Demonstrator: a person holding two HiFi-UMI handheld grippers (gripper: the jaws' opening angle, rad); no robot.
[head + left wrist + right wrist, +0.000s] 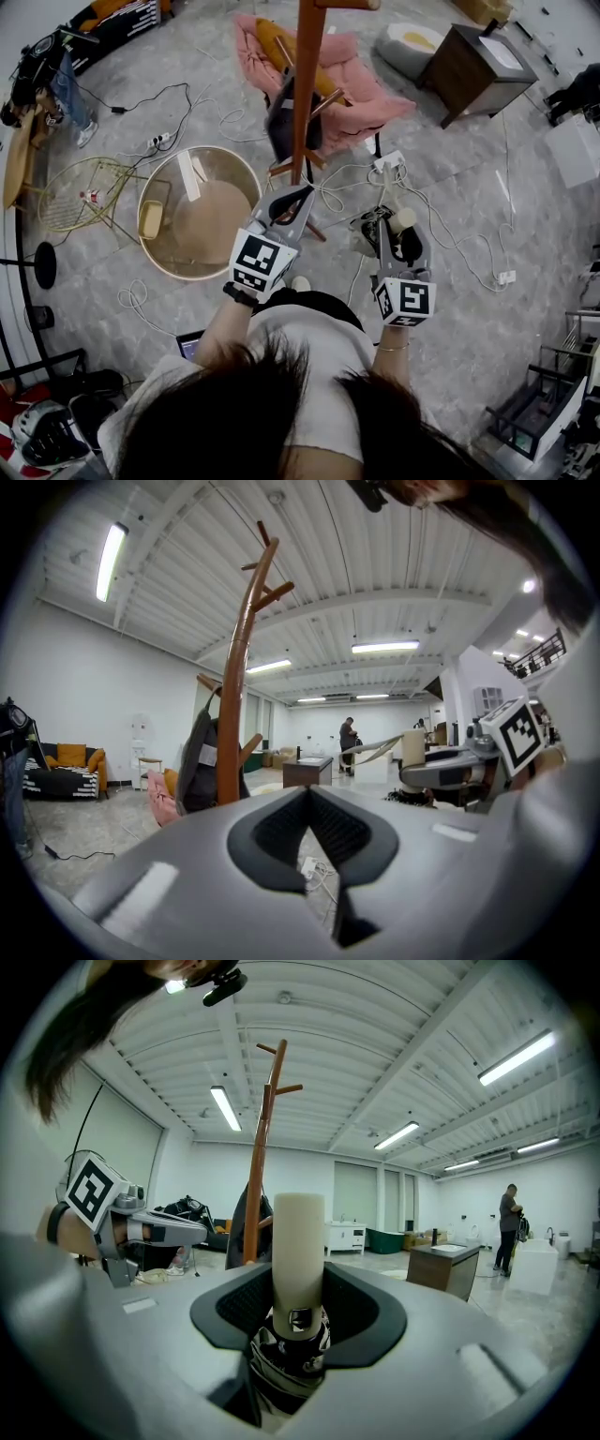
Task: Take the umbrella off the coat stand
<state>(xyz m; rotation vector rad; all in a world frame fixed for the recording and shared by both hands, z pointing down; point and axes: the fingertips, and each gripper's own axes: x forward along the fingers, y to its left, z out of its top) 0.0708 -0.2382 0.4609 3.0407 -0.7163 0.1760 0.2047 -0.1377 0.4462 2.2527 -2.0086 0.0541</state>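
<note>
Showing the folded umbrella [298, 1241] clamped by its cream handle in the jaws of the right gripper [298, 1309], clear of the coat stand [255, 1180]; the jaws of the left gripper [319, 841] are closed on nothing. Removal is judged done, and only a steady carry-away is called for.

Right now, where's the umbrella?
Umbrella: in the right gripper's jaws, handle up, centre of that gripper's view; coat stand behind it, left.

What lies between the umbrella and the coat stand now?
In the head view, only floor with loose cables lies between the umbrella and the coat stand; they do not touch.
</note>
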